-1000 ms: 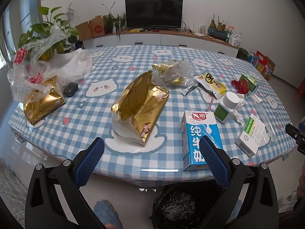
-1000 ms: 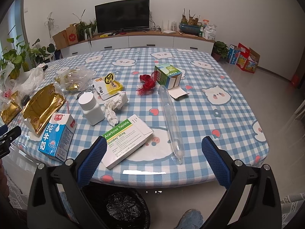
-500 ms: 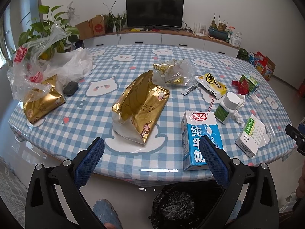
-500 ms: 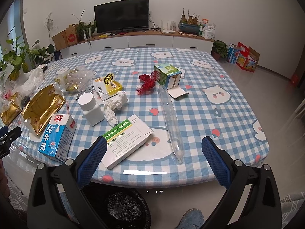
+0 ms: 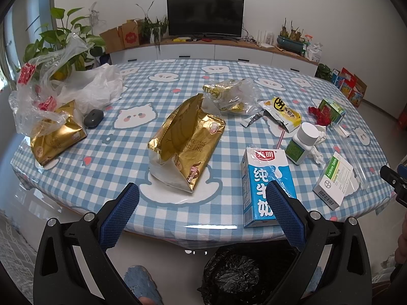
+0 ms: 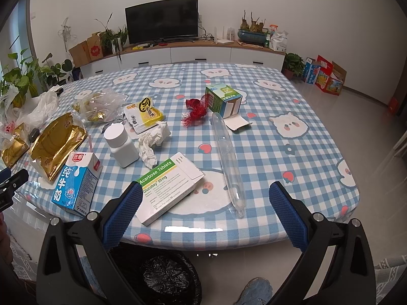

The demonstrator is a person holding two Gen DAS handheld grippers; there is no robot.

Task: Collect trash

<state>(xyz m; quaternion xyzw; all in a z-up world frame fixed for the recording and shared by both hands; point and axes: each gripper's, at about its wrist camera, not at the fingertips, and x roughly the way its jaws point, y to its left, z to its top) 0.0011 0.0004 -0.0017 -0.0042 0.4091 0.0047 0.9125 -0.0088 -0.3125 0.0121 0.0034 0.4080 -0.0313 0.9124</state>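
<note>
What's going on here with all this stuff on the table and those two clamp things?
A person is holding a pair of tongs in each hand, about to clear rubbish off the checkered table. Both the left tongs and right tongs are open and empty, held near the table's front edge. Nothing is picked up: the milk carton, gold bag, tablet box and white bottle lie on the table. A black-lined bin waits below.

Both views are bright, evenly lit and sharp. A white streak of glare sits on the tablecloth [image 6: 193,228] at its near edge. Fisheye curving bends the walls, with black corners.
</note>
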